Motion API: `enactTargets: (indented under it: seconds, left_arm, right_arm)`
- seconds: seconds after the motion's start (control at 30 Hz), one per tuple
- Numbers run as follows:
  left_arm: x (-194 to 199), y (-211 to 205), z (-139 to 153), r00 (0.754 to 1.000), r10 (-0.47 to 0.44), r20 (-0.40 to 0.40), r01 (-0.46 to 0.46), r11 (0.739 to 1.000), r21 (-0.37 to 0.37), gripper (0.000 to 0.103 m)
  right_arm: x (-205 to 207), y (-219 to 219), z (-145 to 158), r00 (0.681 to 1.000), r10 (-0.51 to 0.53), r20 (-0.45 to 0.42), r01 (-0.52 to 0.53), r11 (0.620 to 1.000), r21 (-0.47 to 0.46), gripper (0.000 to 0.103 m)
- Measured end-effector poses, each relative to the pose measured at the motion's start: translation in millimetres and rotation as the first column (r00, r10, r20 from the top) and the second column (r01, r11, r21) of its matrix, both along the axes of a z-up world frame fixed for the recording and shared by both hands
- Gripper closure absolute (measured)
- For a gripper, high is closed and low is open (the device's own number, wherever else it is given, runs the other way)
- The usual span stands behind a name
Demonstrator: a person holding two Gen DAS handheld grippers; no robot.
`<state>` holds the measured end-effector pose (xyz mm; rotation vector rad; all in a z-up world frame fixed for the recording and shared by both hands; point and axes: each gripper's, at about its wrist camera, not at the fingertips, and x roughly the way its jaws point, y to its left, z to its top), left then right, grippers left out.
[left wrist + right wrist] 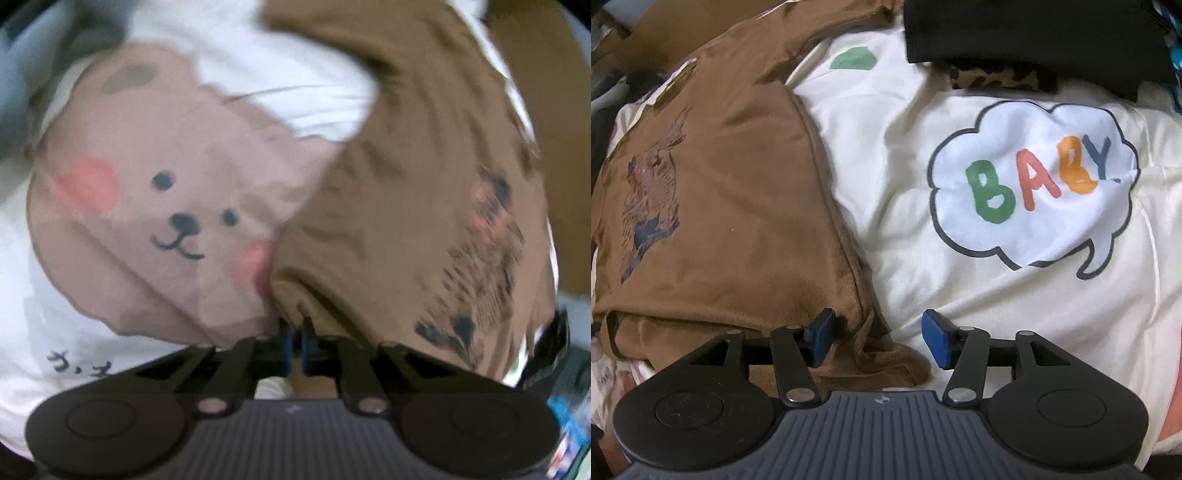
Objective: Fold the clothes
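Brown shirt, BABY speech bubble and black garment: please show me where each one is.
Brown shirt (pixel 731 192): right wrist view, plain front cloth.
BABY speech bubble (pixel 1030 199): right wrist view, white middle.
Black garment (pixel 1034 33): right wrist view, upper part.

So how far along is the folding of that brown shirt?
Partly done, it seems. In the right wrist view the brown shirt lies with one side doubled over on the cream bedding. In hand: the left claw is shut on a bunched edge of it. The right claw is open over its lower corner, gripping nothing. Left: finishing the folds; a black garment also lies nearby.
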<state>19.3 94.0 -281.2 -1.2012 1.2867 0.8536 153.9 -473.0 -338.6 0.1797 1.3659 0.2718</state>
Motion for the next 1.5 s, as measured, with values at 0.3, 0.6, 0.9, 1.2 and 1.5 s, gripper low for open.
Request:
enactTargets:
  seconds: [0.3,0.6,0.9,1.2,1.5]
  left_arm:
    - [23.2,1.7,45.6,0.979,-0.204,-0.01,0.204,0.979,0.029,0.1]
    - [12.0,-10.0,41.3,0.962,-0.271,-0.046,0.269,0.962,-0.033,0.1]
    - [-7.2,-16.1,18.2,0.959,-0.255,-0.124,0.251,0.967,-0.042,0.1]
    - [-3.3,-10.5,27.8,0.959,-0.254,-0.124,0.252,0.967,-0.032,0.101]
    - [-9.2,-3.7,-12.7,0.953,-0.227,-0.201,0.218,0.974,-0.064,0.096]
  right_arm:
    - [-0.8,19.5,0.4,0.994,0.11,-0.025,-0.11,0.994,0.0,0.088]
    - [4.8,17.3,42.1,0.987,0.159,-0.021,-0.159,0.987,-0.023,0.096]
    - [5.1,17.2,27.5,0.989,0.132,-0.07,-0.137,0.989,-0.057,0.095]
    - [8.9,6.1,35.6,0.99,0.102,-0.098,-0.102,0.995,0.0,0.095]
    - [16.6,7.2,5.3,0.992,0.054,-0.111,-0.066,0.992,-0.11,0.098]
